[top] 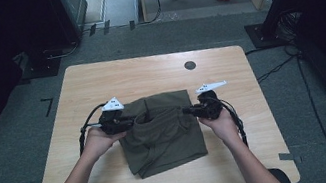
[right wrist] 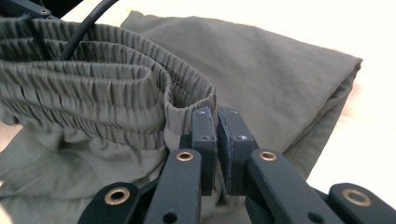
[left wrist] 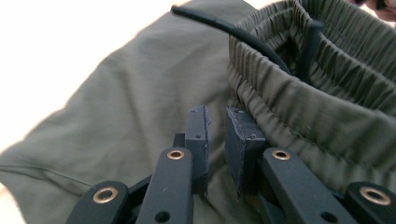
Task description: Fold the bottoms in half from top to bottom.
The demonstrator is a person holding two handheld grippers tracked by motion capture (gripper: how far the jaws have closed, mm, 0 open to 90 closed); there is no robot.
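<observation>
Jaws of both grippers stand narrowly parted with nothing pinched between the pads. In the left gripper view the left gripper (left wrist: 215, 140) shows a thin slot between its two black pads, which sit just at the gathered waistband of the olive-green shorts (left wrist: 140, 102), with the cloth behind them and not clamped. In the right gripper view the right gripper (right wrist: 217, 140) has an even thinner gap, and the folded end of the waistband lies just beside its left pad, free of the grip.

Nearest in the high view, the person's two forearms come up from the bottom edge, each hand wrapped round a gripper body. The left gripper (top: 131, 122) points inward at the left side of the shorts (top: 165, 142), and the right gripper (top: 186, 111) points inward at their right side, so the two face each other across the waistband.

The shorts lie folded near the middle of the wooden table (top: 98, 82), their legs toward the near edge and the bunched waistband across the middle, between the grippers. Farther off, a small dark round spot (top: 190, 65) marks the tabletop near its far edge.
</observation>
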